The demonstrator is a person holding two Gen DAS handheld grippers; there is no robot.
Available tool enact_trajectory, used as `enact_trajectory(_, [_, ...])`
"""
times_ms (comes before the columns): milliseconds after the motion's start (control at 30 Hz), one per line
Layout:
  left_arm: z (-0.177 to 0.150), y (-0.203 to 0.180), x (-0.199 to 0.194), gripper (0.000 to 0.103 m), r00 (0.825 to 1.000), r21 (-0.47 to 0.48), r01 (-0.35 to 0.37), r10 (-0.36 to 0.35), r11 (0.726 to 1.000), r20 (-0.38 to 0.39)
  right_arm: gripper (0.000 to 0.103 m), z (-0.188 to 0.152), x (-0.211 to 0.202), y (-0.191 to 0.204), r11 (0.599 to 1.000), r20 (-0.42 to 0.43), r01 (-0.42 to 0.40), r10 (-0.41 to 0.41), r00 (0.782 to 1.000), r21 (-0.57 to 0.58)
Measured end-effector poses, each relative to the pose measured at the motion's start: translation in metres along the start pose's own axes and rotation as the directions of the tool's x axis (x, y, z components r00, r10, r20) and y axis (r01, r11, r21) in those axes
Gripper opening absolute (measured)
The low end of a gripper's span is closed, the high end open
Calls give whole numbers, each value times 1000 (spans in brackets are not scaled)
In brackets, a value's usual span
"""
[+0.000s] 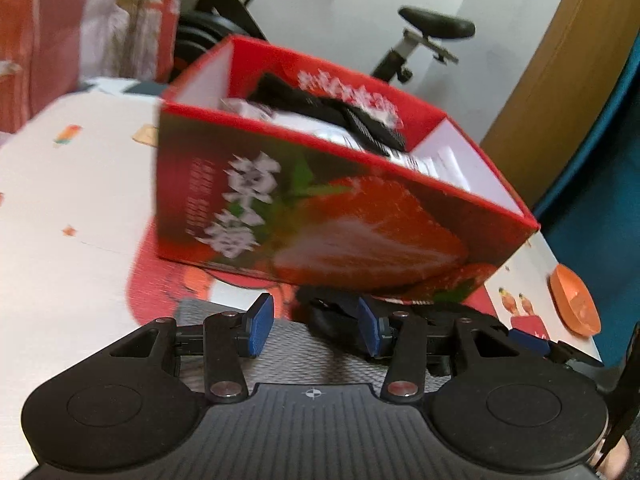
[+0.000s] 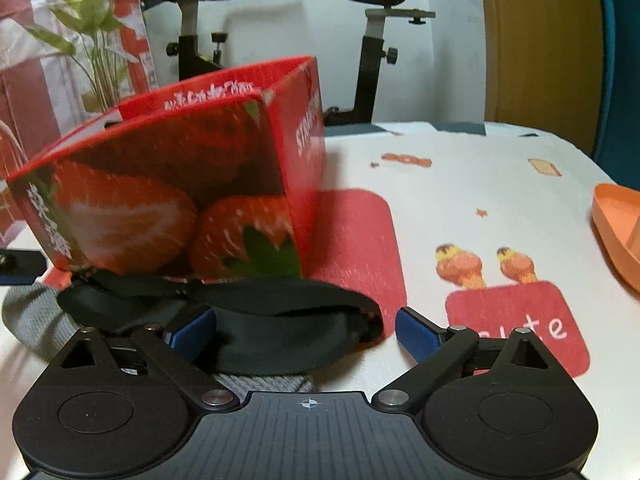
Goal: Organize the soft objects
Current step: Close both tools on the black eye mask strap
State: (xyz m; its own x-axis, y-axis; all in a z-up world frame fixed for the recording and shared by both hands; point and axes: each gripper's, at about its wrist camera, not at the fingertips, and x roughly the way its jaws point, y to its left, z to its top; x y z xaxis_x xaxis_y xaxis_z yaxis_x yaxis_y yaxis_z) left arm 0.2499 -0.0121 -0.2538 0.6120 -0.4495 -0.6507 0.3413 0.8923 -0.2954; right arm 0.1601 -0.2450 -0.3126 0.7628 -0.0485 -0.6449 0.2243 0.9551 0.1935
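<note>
Box, red w/ strawberry print, sat on the table w/ its top open, just ahead of both grippers. In the left wrist view it held a black fabric item lying over white packets; details blurred. Table cover was white w/ red patches and cartoon prints.

Left gripper had its 2 blue pads apart, nothing between them, so jaws stood open. It hovered over a grey knit cloth that lay flat on the table under the fingers. A black soft item lay just beyond the right pad, against the box's near bottom edge.

Right gripper was spread wide, pads well apart. The black soft item sat between the pads, near the left pad but apart from the right one; not clamped. Its strap ran along the box's base. The grey knit cloth lay under it and stuck out to the left. Can't tell if the box rested on the strap or just beside it.

An orange dish was at the table's right edge, well apart from the box. Behind the table: exercise bike, a plant at left, wooden panel at right.
</note>
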Motion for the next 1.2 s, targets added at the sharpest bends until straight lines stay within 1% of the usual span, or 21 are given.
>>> enact_trajectory(200, [-1, -12, 32, 49, 997, 6, 4, -4, 1000, -81, 95, -7, 3, 0, 1000, -4, 9, -10, 1000, -29])
enact_trajectory(300, [-2, -10, 44, 50, 994, -22, 1, -3, 1000, -110, 95, -8, 5, 5, 998, -3, 23, -24, 1000, -56])
enact_trajectory(400, [-2, -9, 53, 51, 991, -46, -1, -5, 999, -132, 95, -8, 5, 7, 998, -1, 25, -25, 1000, -63])
enact_trajectory(467, [-2, -8, 57, 54, 990, -59, -1, -7, 998, -138, 95, -8, 6, 6, 998, 0, 23, -23, 1000, -65])
enact_trajectory(567, [-2, -9, 61, 54, 990, -81, 10, -21, 997, -138, 95, -8, 6, 5, 998, 2, 20, -20, 1000, -66])
enact_trajectory(600, [-1, -10, 63, 53, 990, -84, 10, -21, 996, -138, 95, -9, 6, 5, 998, 2, 18, -18, 1000, -66])
enact_trajectory(633, [-1, -11, 63, 40, 990, -83, 11, -22, 997, -138, 95, -8, 6, 4, 998, 3, 16, -16, 1000, -64])
enact_trajectory(667, [-1, -12, 63, 21, 991, -78, 12, -23, 997, -135, 95, -8, 6, 4, 998, 3, 15, -14, 1000, -63])
enact_trajectory(700, [-2, -14, 62, 18, 992, -70, 10, -18, 998, -125, 95, -9, 5, 4, 998, 3, 13, -13, 1000, -61])
enact_trajectory(733, [-2, -16, 61, 17, 993, -55, -7, 0, 998, -119, 96, -9, 5, 3, 998, 4, 11, -11, 1000, -60])
enact_trajectory(767, [-3, -19, 57, 15, 993, -31, -41, 37, 999, -110, 96, -9, 5, 3, 998, 4, 9, -9, 1000, -59])
enact_trajectory(833, [-5, -19, 51, 12, 996, -26, -27, 25, 999, -81, 96, -9, 5, 3, 998, 5, 7, -6, 1000, -56])
enact_trajectory(933, [-7, -21, 41, 12, 999, -13, -14, 14, 1000, -42, 95, -8, 4, 1, 999, 6, -6, 6, 1000, -45])
enact_trajectory(1000, [-8, -26, 33, 11, 1000, 21, -16, 17, 1000, -18, 92, -7, 2, -1, 999, 9, -22, 23, 1000, -31])
enact_trajectory(1067, [-8, -31, 24, 11, 1000, 49, -12, 12, 999, 5, 84, -7, 0, -2, 998, 10, -53, 53, 999, -22])
enact_trajectory(1200, [-9, -39, 9, 11, 999, 95, -9, 4, 995, 46, 78, -4, -5, -5, 994, 2, -109, 109, 994, 12])
